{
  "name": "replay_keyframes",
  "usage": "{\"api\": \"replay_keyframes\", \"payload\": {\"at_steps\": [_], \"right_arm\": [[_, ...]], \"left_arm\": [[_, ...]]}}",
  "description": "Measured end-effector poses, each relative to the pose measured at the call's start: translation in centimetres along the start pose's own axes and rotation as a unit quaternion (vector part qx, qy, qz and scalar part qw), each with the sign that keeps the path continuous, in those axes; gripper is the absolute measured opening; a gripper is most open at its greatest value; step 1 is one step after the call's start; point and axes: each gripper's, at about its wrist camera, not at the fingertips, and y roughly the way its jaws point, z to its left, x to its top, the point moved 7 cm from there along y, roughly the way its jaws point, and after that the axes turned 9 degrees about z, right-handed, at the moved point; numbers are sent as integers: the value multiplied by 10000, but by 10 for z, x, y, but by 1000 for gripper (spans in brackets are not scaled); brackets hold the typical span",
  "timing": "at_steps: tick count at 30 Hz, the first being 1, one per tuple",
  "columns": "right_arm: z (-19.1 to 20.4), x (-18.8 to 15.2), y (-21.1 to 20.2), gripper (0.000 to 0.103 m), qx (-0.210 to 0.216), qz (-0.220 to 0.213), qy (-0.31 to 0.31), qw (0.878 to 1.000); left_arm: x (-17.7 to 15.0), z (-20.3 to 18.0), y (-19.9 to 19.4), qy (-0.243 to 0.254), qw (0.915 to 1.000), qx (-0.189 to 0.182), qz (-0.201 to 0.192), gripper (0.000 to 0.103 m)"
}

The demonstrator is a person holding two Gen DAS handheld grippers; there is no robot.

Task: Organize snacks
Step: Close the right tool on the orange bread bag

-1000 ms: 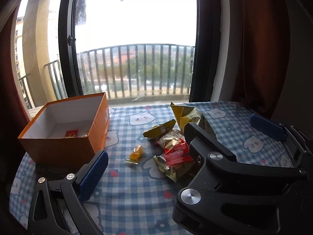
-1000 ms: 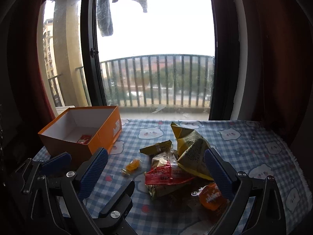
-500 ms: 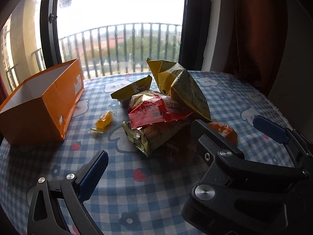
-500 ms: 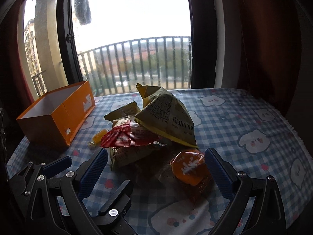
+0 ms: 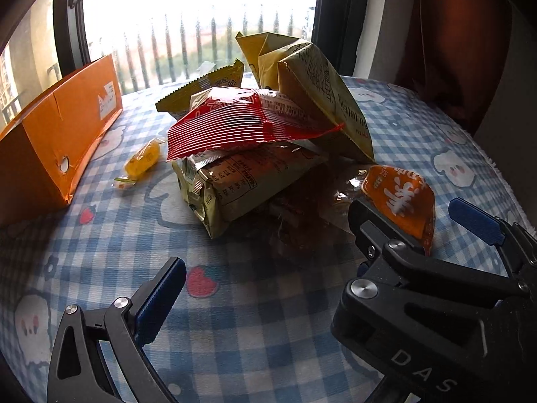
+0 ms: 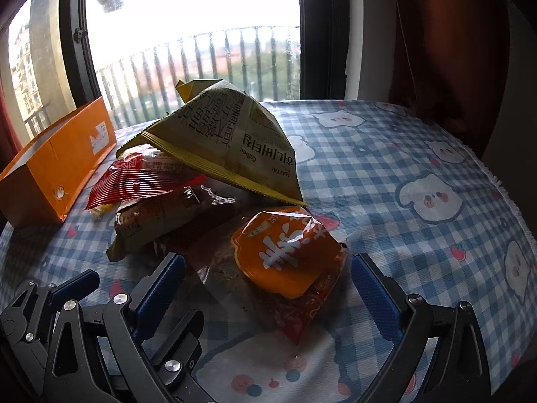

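Observation:
A pile of snack packets lies on the checked tablecloth: a big yellow bag [image 5: 322, 90] [image 6: 235, 137], a red-striped packet [image 5: 241, 117] [image 6: 144, 178], an olive packet [image 5: 248, 178] [image 6: 157, 218] and an orange-labelled packet [image 6: 285, 262] [image 5: 399, 198]. A small yellow candy [image 5: 142, 163] lies left of the pile. My right gripper [image 6: 268, 288] is open with its pads on either side of the orange-labelled packet, low on the table. My left gripper [image 5: 322, 252] is open and empty, just in front of the pile; the right gripper's black body covers its right half.
An open orange box [image 5: 60, 127] [image 6: 57, 168] stands at the left, by the window. The round table's edge [image 6: 503, 201] curves on the right, with a dark red curtain [image 6: 446, 33] behind. Bare cloth [image 5: 235, 319] lies in front of the pile.
Both grippers have moved forward and down toward the pile. The right gripper's pads now sit around the orange-labelled packet. The box interior is no longer visible.

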Motion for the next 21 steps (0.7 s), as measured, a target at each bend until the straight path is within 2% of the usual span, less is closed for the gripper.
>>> {"api": "replay_keyframes", "payload": {"at_steps": [8, 11, 17, 20, 21], "right_arm": [[-9, 13, 14, 100, 117, 207, -219, 9995], [-12, 17, 27, 100, 283, 394, -223, 9986], [-13, 19, 44, 102, 429, 507, -298, 9973], [-13, 19, 47, 98, 511, 554, -314, 9967], [-12, 19, 47, 90, 558, 558, -312, 9964]], "left_arm": [[11, -3, 11, -248, 9996, 49, 143, 102], [13, -2, 19, -316, 9992, 112, 235, 102], [15, -4, 23, -265, 9991, 276, 191, 102], [16, -6, 25, -231, 9990, 330, 192, 102], [15, -7, 26, -213, 9990, 330, 202, 102]]}}
